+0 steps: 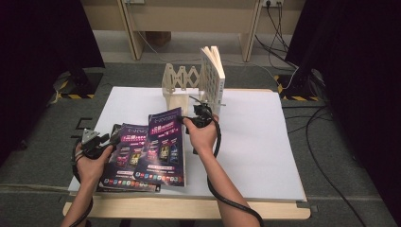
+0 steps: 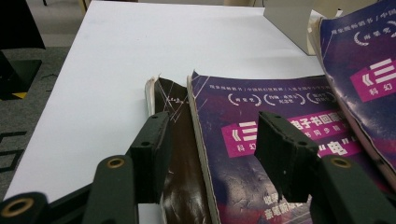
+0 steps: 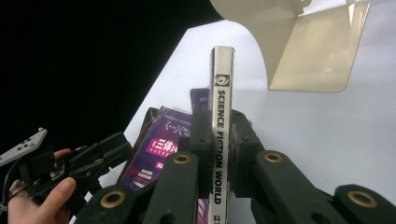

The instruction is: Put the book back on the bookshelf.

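White tabletop (image 1: 265,142): right gripper (image 3: 219,140) pinches magazine (image 3: 221,140), spine running away.

Dim room, one lit counter on grey carpet

A light wooden counter (image 1: 198,210) topped with a white sheet (image 1: 265,142) stands on grey carpet floor (image 1: 42,142). Black curtains (image 1: 42,33) hang at far left and another dark drape (image 1: 359,56) fills the right side. At the far end a pale wooden frame (image 1: 189,19) with two slanted legs stands against a beige wall. Black cables (image 1: 326,156) trail over the floor on the right, up to a wall socket (image 1: 272,3). Yellow-and-black hazard tape (image 1: 75,96) marks stand bases at both sides. Light falls brightest on the sheet.
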{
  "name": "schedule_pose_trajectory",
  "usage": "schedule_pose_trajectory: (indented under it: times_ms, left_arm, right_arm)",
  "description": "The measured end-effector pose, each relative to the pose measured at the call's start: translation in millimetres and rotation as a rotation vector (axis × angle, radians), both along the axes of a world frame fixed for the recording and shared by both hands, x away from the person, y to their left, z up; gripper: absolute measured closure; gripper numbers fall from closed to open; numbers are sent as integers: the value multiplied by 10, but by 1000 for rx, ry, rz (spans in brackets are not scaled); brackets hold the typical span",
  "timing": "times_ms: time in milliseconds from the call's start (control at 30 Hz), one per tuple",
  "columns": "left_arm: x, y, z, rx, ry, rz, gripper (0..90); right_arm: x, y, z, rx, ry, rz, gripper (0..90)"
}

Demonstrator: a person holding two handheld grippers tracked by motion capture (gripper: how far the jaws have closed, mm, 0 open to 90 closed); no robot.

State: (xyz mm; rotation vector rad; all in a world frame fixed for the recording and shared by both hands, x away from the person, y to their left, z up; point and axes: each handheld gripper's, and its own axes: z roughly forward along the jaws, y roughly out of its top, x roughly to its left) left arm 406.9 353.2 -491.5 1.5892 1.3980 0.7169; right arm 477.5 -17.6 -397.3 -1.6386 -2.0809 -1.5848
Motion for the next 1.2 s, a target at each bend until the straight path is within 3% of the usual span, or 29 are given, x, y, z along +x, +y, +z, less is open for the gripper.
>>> schedule_pose_trajectory:
  times_ms: [467,800,1067,1200]
  left_arm:
    - [-5,-31,-21,-3,-3,-3,431]
    - [-5,-36,-31,-1,3,-4,429]
    - [-4,-34,-34,-1,5,-4,429]
    - [-4,-34,-34,-2,5,-3,429]
  right_arm:
    - [-30,-137,68,11,-24,-20,833]
    - [-61,-248,204,24,-61,-39,834]
    - [-74,-337,262,34,-65,-55,833]
    - [-74,-388,318,33,-94,-70,833]
